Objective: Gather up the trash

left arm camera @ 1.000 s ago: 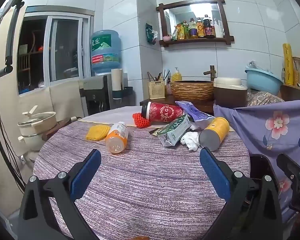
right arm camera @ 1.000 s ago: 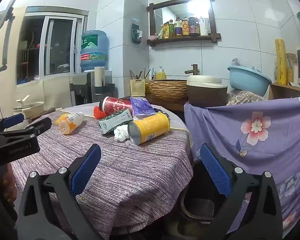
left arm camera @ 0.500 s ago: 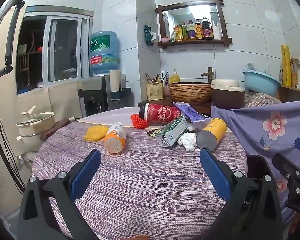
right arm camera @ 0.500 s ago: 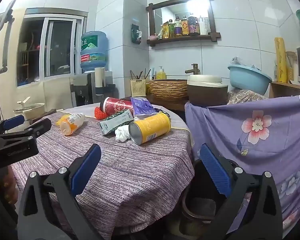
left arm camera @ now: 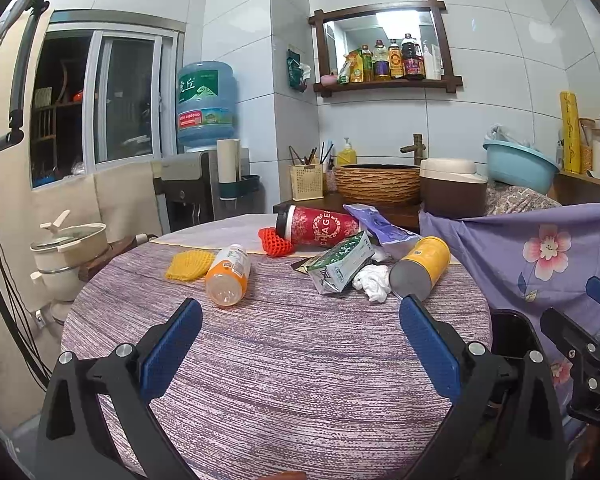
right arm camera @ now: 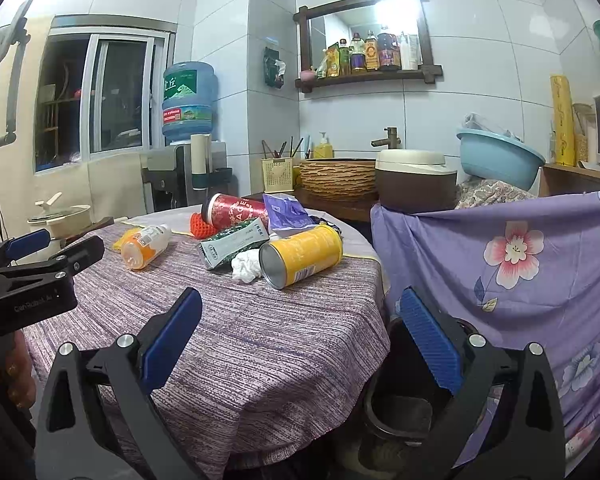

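Both grippers empty, trash untouched
Left gripper (left arm camera: 300,332) and right gripper (right arm camera: 300,328) jaws apart; yellow can (right arm camera: 300,255) at 12 o'clock, bin (right arm camera: 404,408) at 5, likely for drop-in

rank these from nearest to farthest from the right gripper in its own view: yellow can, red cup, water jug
From the right gripper:
1. Yellow can: on its side on the table's near right part, open end toward the camera.
2. Red cup: lying behind the can, toward the table's far edge.
3. Water jug: off the table, on the dispenser by the back wall, left.
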A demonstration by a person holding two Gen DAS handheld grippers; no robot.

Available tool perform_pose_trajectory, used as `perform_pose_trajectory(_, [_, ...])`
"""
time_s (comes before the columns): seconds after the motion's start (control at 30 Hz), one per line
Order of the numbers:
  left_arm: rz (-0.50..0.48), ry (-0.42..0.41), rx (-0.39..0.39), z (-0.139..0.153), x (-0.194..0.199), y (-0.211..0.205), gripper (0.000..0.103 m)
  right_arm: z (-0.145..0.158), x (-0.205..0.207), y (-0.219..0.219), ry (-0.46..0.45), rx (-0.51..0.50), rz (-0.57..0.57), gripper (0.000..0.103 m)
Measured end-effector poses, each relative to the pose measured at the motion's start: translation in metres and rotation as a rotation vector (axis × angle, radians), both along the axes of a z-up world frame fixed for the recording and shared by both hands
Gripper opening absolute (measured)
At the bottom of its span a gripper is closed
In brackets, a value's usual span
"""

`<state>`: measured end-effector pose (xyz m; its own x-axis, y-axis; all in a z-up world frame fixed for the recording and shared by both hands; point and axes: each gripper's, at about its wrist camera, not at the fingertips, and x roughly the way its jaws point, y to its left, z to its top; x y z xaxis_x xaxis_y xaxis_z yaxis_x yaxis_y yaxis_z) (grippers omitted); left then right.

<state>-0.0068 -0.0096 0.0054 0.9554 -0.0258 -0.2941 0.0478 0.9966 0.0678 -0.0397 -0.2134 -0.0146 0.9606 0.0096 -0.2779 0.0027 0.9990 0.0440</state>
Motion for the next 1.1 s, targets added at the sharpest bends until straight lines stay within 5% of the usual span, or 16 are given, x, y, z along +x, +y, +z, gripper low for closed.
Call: perform_pose_trajectory(1.1, [-0.005,0.001,-0.004,-0.0017,-0.0006,-0.0016,0.098,-0.0038,0.0017,0.0041,0.006,-0.006,0.004,0.098])
